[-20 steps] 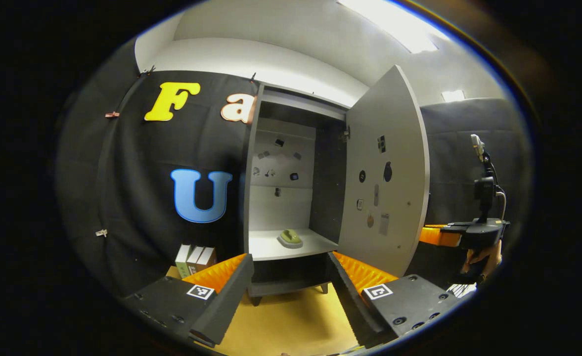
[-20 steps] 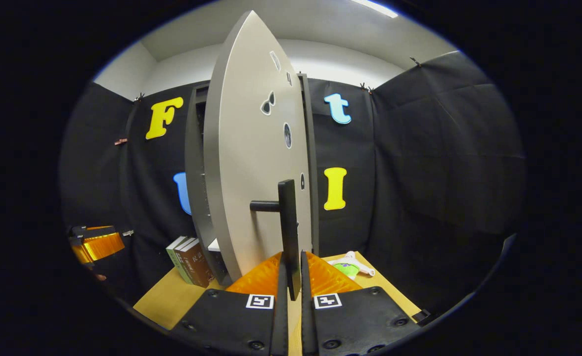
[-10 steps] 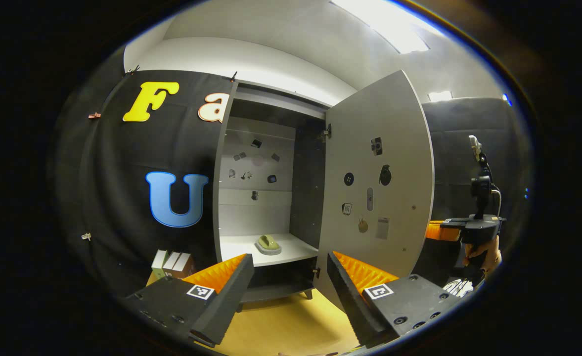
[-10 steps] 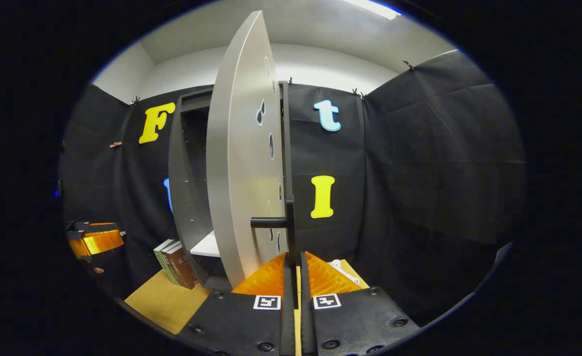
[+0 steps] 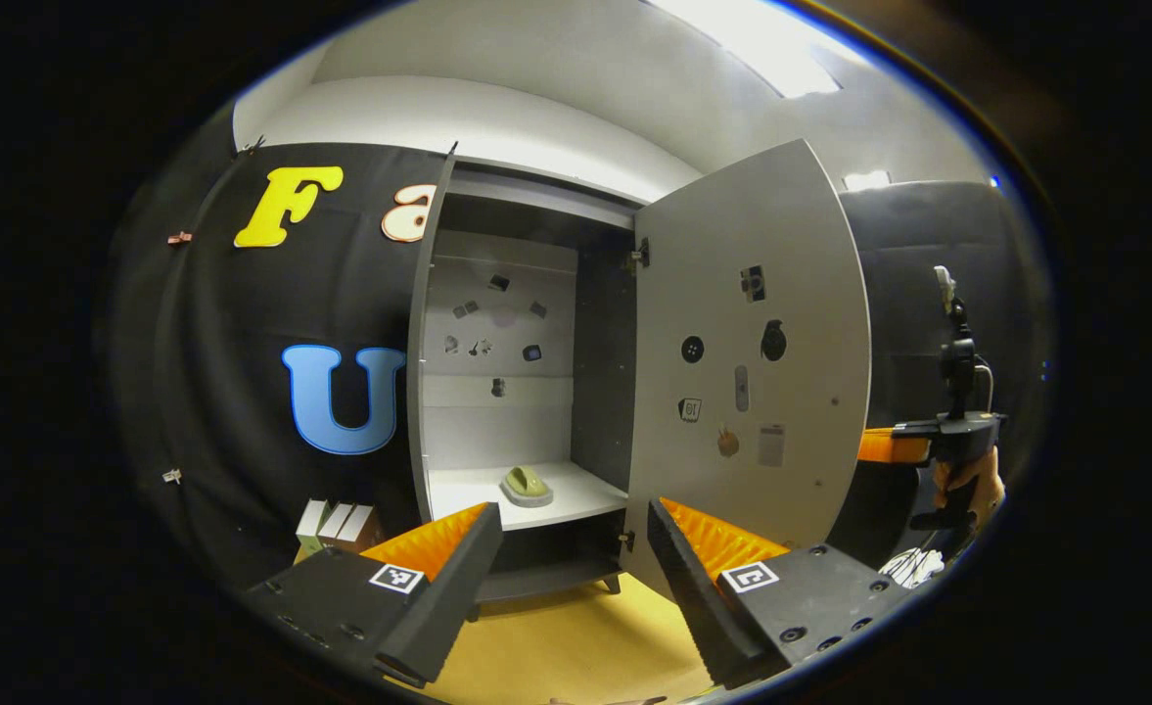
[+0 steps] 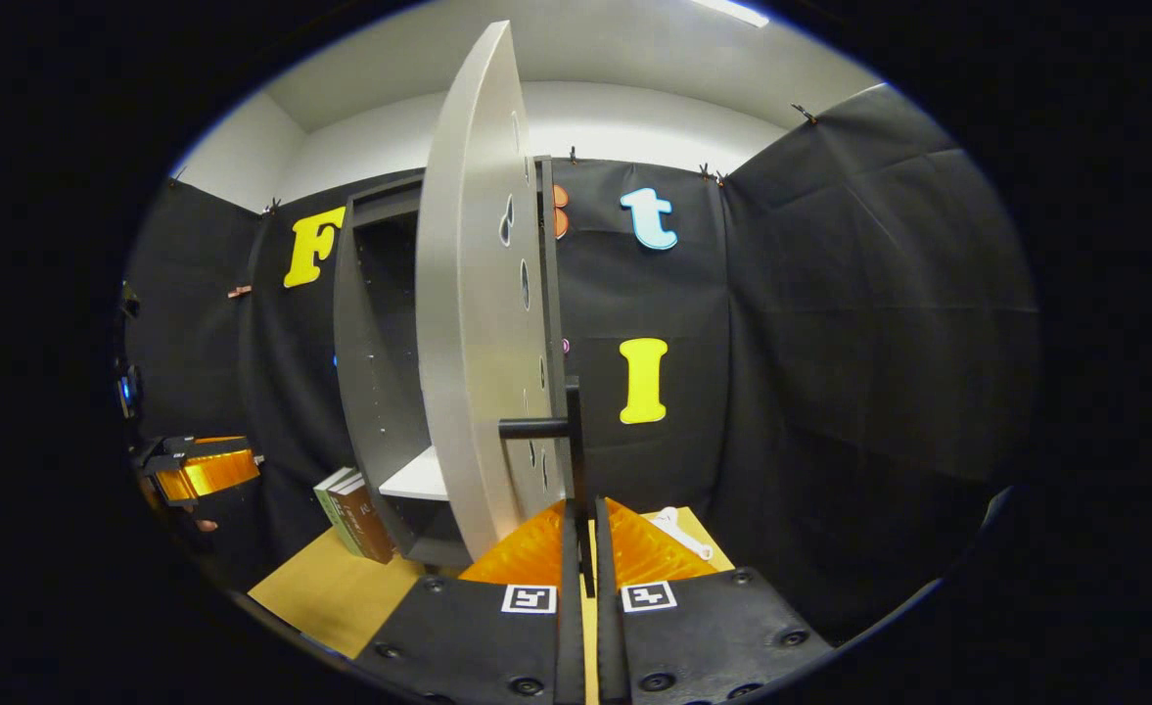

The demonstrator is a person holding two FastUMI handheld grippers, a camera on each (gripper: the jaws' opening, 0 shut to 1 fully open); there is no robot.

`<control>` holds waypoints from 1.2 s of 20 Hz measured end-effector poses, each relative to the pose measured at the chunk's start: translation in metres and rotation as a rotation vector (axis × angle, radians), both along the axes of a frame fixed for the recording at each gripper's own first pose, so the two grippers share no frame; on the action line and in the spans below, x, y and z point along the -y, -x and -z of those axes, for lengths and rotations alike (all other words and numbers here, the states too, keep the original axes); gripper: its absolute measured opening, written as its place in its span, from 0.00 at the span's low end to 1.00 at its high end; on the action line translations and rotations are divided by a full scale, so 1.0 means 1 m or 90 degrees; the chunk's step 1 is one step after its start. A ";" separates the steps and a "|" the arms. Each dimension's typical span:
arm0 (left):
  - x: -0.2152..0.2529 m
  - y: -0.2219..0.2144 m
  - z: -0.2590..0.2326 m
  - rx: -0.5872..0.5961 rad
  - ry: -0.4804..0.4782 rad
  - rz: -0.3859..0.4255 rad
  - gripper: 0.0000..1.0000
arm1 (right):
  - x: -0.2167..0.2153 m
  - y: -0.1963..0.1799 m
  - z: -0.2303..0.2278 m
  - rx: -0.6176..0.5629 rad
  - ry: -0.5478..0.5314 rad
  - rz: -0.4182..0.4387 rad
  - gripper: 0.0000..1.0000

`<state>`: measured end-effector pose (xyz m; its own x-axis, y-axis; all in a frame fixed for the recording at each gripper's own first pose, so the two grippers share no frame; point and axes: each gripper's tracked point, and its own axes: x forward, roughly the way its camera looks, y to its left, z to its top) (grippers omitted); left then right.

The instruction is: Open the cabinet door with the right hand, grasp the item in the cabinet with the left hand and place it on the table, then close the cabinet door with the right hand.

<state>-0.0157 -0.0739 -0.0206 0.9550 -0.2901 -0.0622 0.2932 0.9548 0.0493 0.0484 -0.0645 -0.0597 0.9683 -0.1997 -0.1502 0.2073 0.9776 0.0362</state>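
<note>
Holding the tall grey cabinet door [image 6: 468, 323] by its slim black bar handle [image 6: 573, 441], I have my right gripper [image 6: 583, 548] closed tight, both fingers pinching the bar between them. I judge the opening step as good as done: seen from the left gripper view, that door [image 5: 747, 362] stands swung wide and the grey cabinet [image 5: 512, 372] is open to me.

The thing I am after, a small yellow-green rounded item on a grey base [image 5: 527, 485], sits on the pale lower shelf [image 5: 576, 499], near its middle and well inside. My left gripper [image 5: 566, 568] hangs in front of the cabinet with its jaws spread wide and nothing between them, well apart from the item.

Next, I think, the left gripper must go forward over the shelf's front lip, pass between the cabinet's side wall and the open door, and straddle the low item before closing. Meanwhile my right should hold the door where it is.

Small dark stickers dot the inside of the door and the cabinet's back panel; they are too small for me to read. A few upright books [image 6: 350, 514] stand on the yellow wooden table [image 6: 331, 597] beside the cabinet; their spines bear writing I cannot make out.
</note>
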 end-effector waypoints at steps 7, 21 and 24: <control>0.006 -0.040 0.012 -0.025 -0.007 0.019 0.95 | 0.025 0.026 -0.006 0.012 0.039 0.086 0.09; 0.040 -0.292 0.069 -0.139 -0.008 -0.087 0.95 | 0.147 0.005 -0.007 0.047 0.080 0.232 0.99; 0.039 -0.332 0.085 -0.166 -0.014 -0.107 0.95 | 0.162 -0.001 -0.004 0.037 0.098 0.233 0.99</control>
<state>0.3163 -0.1131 -0.1059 0.9404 -0.1259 -0.3159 0.1376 0.9904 0.0148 0.0492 -0.2267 -0.0562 0.8349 -0.5490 -0.0381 0.5449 0.8344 -0.0826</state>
